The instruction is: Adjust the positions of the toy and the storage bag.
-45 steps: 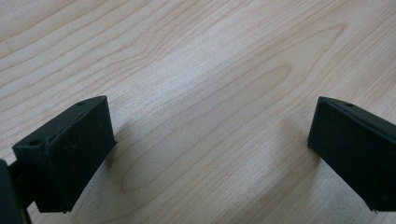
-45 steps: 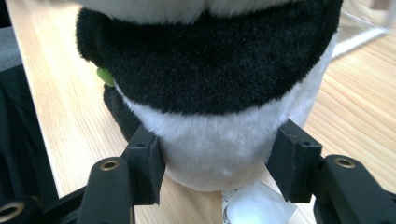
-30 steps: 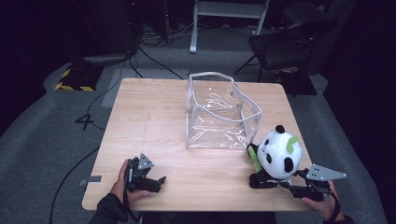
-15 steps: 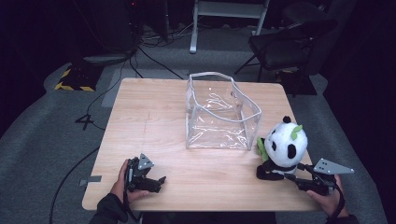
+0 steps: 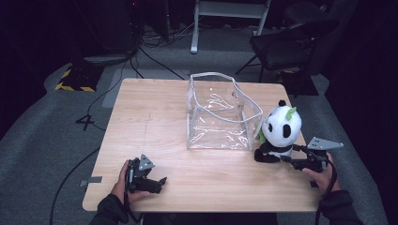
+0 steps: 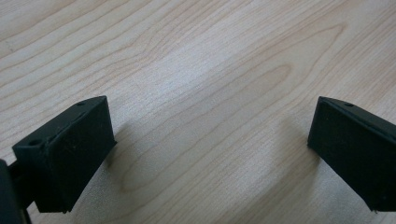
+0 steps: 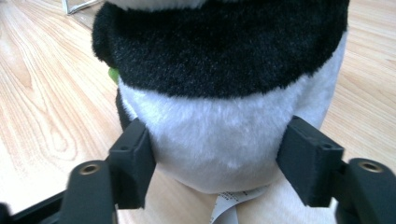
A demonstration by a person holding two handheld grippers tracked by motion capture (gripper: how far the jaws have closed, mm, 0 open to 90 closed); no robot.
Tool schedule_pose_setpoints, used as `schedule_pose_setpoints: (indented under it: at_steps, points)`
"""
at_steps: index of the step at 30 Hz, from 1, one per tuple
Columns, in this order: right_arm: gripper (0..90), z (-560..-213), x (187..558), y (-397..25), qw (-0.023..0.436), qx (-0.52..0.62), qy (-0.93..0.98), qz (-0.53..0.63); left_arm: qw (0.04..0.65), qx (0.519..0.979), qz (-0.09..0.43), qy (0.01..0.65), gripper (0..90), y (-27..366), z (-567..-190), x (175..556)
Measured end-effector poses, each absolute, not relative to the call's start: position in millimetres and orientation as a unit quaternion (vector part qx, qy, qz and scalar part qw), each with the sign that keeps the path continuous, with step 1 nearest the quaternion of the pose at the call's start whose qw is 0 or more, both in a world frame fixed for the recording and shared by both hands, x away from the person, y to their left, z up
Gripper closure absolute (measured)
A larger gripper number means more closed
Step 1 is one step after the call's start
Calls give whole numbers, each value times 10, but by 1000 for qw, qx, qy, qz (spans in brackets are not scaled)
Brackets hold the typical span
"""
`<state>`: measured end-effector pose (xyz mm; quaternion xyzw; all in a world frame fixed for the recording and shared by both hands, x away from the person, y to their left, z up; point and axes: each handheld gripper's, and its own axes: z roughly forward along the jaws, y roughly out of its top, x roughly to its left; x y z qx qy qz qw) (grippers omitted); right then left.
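Two black fingers (image 7: 133, 163) of the right gripper (image 7: 219, 161) sit on either side of the panda plush (image 7: 224, 93), squeezing its white lower back, so it's pinched low on the body, near the tabletop (image 5: 155, 117). Plush like that should be light and squishy with fuzzy fabric that won't slip, nothing fragile, and I'd say the body is a better hold than the big head since it compresses and stays put. A white sewn-in tag (image 7: 229, 205) hangs under it, but I can't read any writing. The panda sits near the right edge, just beside the clear bag (image 5: 220, 112). The left gripper (image 6: 205, 154) rests spread wide on bare wood, holding nothing.
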<state>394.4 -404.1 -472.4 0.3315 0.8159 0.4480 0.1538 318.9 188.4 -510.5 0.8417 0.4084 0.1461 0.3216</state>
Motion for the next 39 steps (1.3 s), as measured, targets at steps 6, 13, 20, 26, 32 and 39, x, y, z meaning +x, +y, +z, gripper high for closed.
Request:
schedule_pose_setpoints:
  at_steps: [6,13,20,26,32,39]
  points:
    - [157,-4708,4038,-4031,149,345,817,438,322,842,146,408,5,1885,-5105,3190]
    - [157,-4566,3881,-3978,184,348,800,453,322,842,146,408,5,1885,-5105,3190]
    - [159,-4413,3777,-3840,214,353,786,461,322,842,146,408,5,1885,-5105,3190]
    - [158,-4280,3678,-3728,245,369,766,466,322,842,146,407,5,1886,-5105,3190]
    - [158,-4055,3614,-3644,274,366,744,486,322,842,146,407,5,1886,-5105,3191]
    - [155,-3851,3573,-3475,310,383,722,485,322,842,146,407,5,1886,-5106,3191]
